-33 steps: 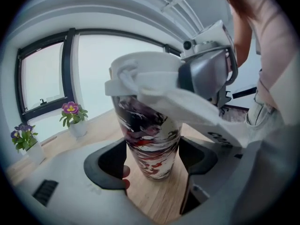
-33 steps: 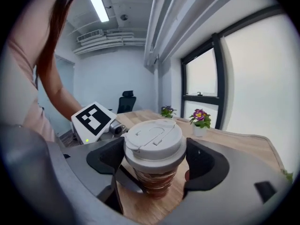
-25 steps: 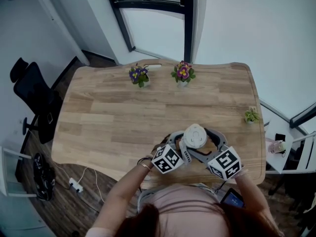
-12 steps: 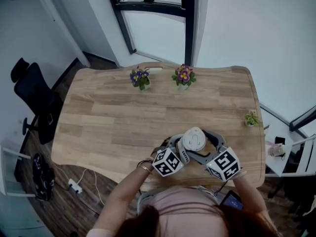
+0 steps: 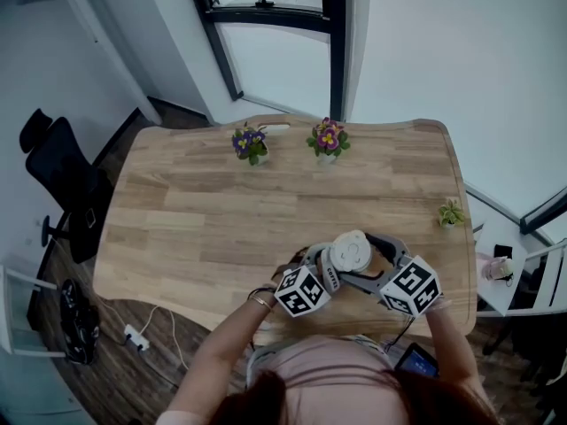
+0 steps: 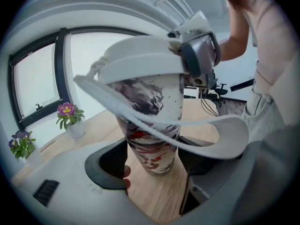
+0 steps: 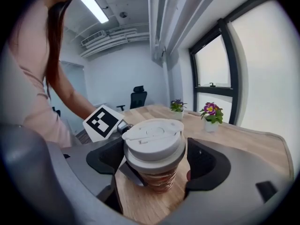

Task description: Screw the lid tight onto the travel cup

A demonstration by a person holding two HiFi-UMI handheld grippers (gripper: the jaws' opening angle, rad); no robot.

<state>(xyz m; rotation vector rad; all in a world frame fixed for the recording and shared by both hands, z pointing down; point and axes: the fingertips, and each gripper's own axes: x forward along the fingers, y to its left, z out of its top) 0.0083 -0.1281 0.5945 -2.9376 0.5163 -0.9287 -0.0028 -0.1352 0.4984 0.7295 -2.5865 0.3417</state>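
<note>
Travel cup stands at the near edge of the worktop. Left gripper: fingers pinch the patterned body low down. Right gripper: fingers pinch the lid. Judged rigid and light, with a glossy wall that may slip; hold the body low and the lid by its rim. Versus 0.5 s ago, the right marker cube has rotated. Flower pots stand at the far side.

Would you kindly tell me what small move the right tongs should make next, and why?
Probably turn the right tongs a little in the tightening direction: they grip the lid seated on the travel cup, while the left tongs clamp the cup's lower body, which should brace it against the twist.
</note>
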